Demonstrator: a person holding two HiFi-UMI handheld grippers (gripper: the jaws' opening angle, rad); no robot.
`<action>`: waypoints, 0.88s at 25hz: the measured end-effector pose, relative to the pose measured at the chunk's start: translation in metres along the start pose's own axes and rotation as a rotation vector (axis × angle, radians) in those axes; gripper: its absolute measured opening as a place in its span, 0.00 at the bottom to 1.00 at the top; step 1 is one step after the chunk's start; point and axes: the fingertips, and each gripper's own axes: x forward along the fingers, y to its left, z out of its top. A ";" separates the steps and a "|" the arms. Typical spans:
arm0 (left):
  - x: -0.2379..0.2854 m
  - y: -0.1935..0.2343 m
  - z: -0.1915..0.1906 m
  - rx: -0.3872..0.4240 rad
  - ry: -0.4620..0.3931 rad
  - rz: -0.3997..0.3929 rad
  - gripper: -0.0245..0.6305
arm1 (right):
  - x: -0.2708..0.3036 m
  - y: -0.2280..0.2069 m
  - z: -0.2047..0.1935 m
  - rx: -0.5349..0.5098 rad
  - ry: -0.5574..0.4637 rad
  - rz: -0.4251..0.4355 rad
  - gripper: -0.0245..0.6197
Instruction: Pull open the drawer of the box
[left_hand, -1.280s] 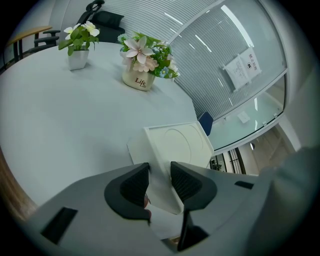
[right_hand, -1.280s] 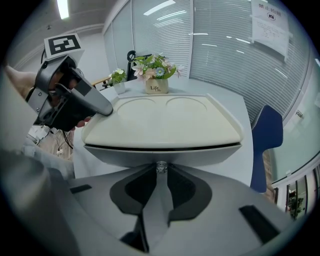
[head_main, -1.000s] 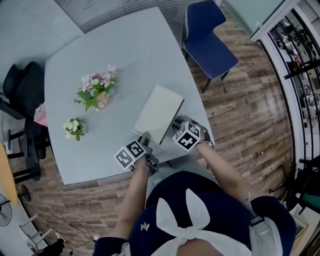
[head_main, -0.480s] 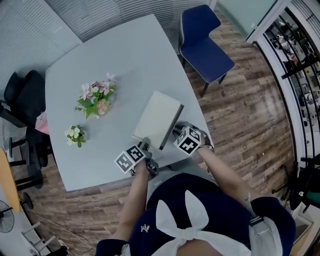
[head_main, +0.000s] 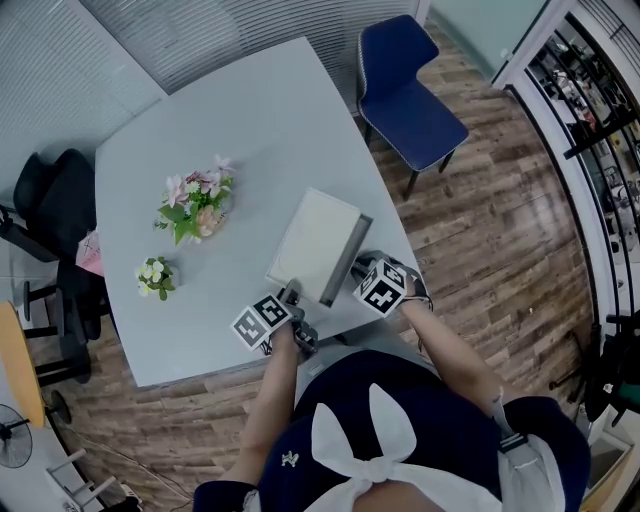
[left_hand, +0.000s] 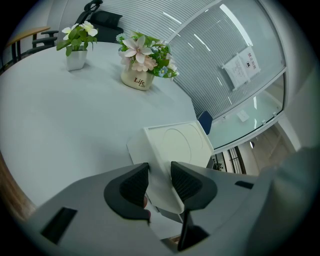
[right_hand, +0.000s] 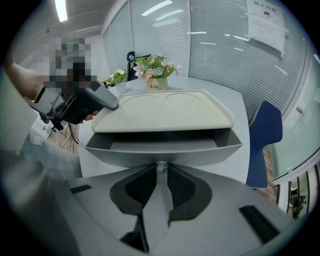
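The flat cream plastic box (head_main: 314, 238) lay on the pale grey table (head_main: 200, 110), close to the edge nearest the person. Its grey drawer (right_hand: 161, 151) stood partly out of the box front. The left gripper (left_hand: 159, 180), jaws wide, clamped the box's near corner. The right gripper (right_hand: 161, 176), jaws narrow, pinched the small clear knob (right_hand: 161, 167) at the middle of the drawer front.

That knob gave little to hold, so a crooked or hurried pull would likely slip it from the pads. If the left clamp slackened, the box itself could slide with the drawer towards the table edge. Pulled too far, the drawer might leave the box altogether.
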 end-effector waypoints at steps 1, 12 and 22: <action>0.000 0.000 0.000 0.000 0.000 0.000 0.27 | 0.000 0.000 -0.001 0.001 0.000 0.001 0.15; 0.000 0.001 0.001 0.000 -0.010 0.012 0.27 | -0.003 -0.001 -0.005 -0.018 0.003 -0.011 0.15; 0.000 0.000 0.002 0.002 -0.018 0.013 0.27 | -0.009 -0.001 -0.013 0.011 0.000 -0.030 0.15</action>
